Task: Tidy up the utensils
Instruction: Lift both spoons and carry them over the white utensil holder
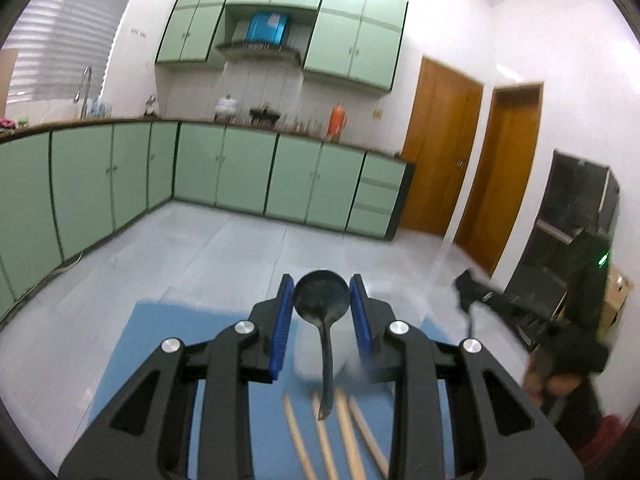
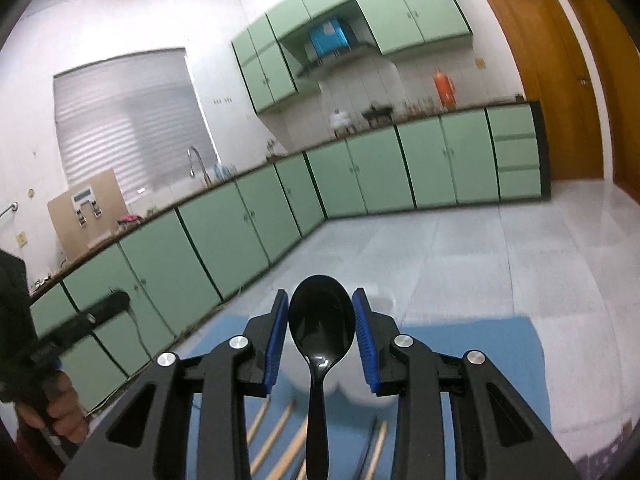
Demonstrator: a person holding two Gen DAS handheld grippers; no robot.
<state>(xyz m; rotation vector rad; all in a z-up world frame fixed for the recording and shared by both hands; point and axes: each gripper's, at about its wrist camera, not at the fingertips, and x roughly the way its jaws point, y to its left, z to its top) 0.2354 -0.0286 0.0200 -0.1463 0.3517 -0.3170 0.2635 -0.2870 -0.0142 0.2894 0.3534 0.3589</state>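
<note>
My left gripper is shut on a dark ladle; its bowl sits between the blue pads and its handle hangs down over the blue mat. My right gripper is shut on a black spoon, bowl between the pads, handle pointing down. Both are held above a white container, which also shows in the left wrist view. Several wooden chopsticks lie on the mat below, also seen in the right wrist view.
The blue mat covers a table. Beyond it is a grey tiled floor, green cabinets and wooden doors. The other gripper shows at the right in the left wrist view and at the left in the right wrist view.
</note>
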